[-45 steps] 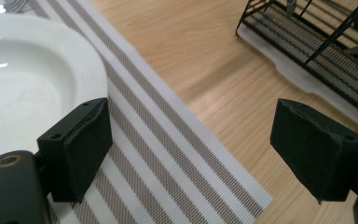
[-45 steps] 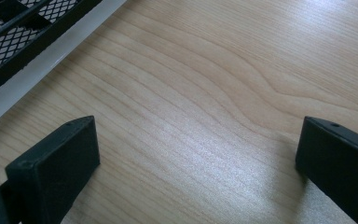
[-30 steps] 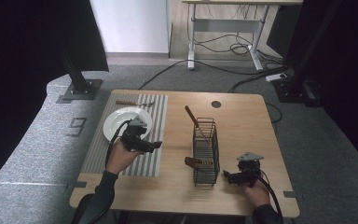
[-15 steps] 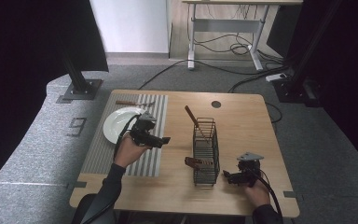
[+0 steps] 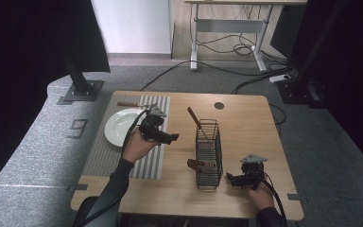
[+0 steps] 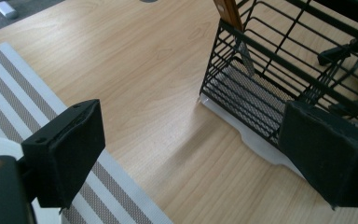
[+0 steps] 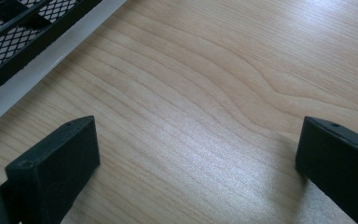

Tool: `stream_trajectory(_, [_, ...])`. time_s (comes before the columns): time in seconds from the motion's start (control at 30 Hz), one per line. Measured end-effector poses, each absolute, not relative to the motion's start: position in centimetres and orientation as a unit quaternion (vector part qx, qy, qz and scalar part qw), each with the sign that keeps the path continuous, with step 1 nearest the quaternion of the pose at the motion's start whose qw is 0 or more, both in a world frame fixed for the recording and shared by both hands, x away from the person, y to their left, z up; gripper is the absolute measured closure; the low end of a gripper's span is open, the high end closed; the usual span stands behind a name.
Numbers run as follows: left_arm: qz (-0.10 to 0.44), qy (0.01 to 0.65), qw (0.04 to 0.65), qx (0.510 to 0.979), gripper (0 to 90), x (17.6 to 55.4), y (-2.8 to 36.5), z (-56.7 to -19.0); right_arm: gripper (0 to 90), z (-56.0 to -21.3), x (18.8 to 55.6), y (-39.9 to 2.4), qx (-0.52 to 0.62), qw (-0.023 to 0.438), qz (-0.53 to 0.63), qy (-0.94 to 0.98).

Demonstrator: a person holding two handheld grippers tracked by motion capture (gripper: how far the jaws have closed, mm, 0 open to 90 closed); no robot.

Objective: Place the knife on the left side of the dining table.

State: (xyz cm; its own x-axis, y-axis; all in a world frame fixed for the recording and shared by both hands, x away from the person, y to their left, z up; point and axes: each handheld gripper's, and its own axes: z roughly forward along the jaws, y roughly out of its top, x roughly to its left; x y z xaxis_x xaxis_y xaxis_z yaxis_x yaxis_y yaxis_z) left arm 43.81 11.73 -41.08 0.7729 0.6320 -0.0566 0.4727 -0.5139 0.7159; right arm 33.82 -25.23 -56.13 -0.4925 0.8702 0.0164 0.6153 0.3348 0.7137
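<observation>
A black wire basket point(image 5: 208, 152) stands upright in the middle of the wooden table point(image 5: 246, 123). A wooden-handled utensil point(image 5: 195, 118) leans out of its far end, and another wooden handle point(image 5: 195, 164) sticks out of its left side. My left gripper point(image 5: 171, 138) hovers open over the striped mat's right edge, jaws pointing right at the basket point(image 6: 279, 88). The utensil point(image 6: 230, 16) in the left gripper view slants into the far compartment. My right gripper point(image 5: 230, 179) rests open low on the table just right of the basket's near end point(image 7: 23, 37), empty.
A white plate point(image 5: 120, 125) lies on the grey striped mat point(image 5: 123, 156) at the left. Beyond the plate lies a wooden-handled utensil point(image 5: 130, 104). A round cable hole point(image 5: 219, 105) marks the table's far side. Cables and a desk frame stand on the floor beyond.
My left gripper has moved up and to the right, from over the plate's near edge towards the basket. The right gripper has stayed where it was.
</observation>
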Motion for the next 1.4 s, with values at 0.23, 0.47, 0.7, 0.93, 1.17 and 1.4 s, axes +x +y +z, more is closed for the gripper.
stream_trajectory(0.23, [0.103,0.315,0.371,0.868,6.8,44.8,9.8,-40.3,0.0,-56.1,33.8,-25.2,0.467,0.188,0.338,0.795])
stream_trajectory(0.47, [0.1,0.312,0.373,0.868,9.5,45.8,8.0,-39.4,0.0,-56.1,33.8,-25.2,0.467,0.188,0.338,0.795])
stream_trajectory(0.7, [0.099,0.316,0.37,0.868,13.8,46.5,6.8,-38.8,0.0,-56.1,33.8,-25.2,0.468,0.188,0.339,0.794])
stream_trajectory(0.93, [0.089,0.326,0.366,0.867,16.4,47.6,5.3,-38.6,0.0,-56.1,33.8,-25.2,0.468,0.188,0.339,0.794])
stream_trajectory(1.17, [0.074,0.341,0.365,0.863,29.7,48.5,4.3,-38.4,0.0,-56.1,33.8,-25.2,0.468,0.188,0.338,0.795])
stream_trajectory(1.4, [0.049,0.374,0.372,0.848,46.5,49.5,3.8,-38.4,0.0,-56.1,33.8,-25.2,0.467,0.189,0.338,0.795])
